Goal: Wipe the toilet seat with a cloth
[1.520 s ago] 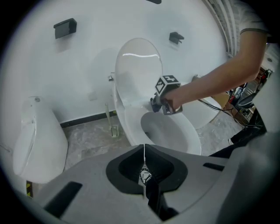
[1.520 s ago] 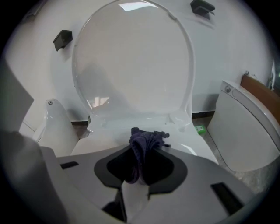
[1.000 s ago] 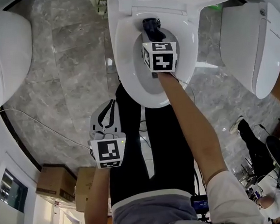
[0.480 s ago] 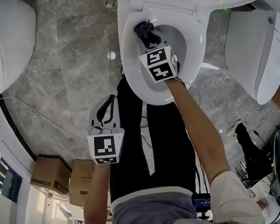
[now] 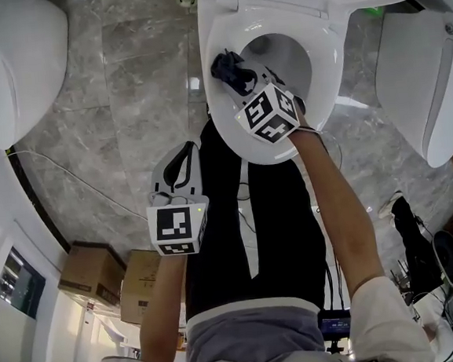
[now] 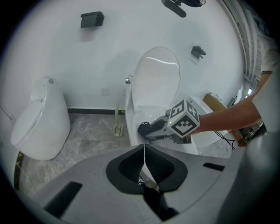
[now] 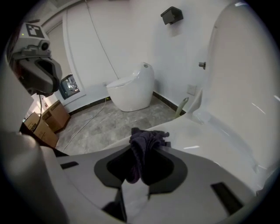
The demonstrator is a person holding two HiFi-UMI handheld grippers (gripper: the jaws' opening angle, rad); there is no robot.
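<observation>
The white toilet seat [image 5: 222, 110] rings the open bowl, and its lid [image 6: 156, 83] stands raised. A dark cloth [image 5: 231, 67] rests on the seat's left side. My right gripper [image 5: 241, 76] is shut on the cloth, reaching from the bowl's front. In the right gripper view the cloth [image 7: 144, 142] bunches between the jaws over the seat [image 7: 205, 135]. My left gripper [image 5: 183, 152] hangs shut and empty beside the person's leg, well short of the toilet. Its jaws meet in a thin seam in its own view [image 6: 144, 153]. That view also shows the right gripper [image 6: 151, 129] and the cloth [image 6: 143, 128].
Other white toilets stand at the left [image 5: 12, 69] and right [image 5: 430, 79]. A toilet brush [image 6: 117, 122] leans by the wall beside the bowl. Cardboard boxes [image 5: 93, 278] sit behind on the left, and a thin cable [image 5: 69, 178] runs over the grey marble floor.
The right gripper has swept the cloth from the back of the seat round to its left side, and its marker cube has turned. The left gripper has stayed put.
</observation>
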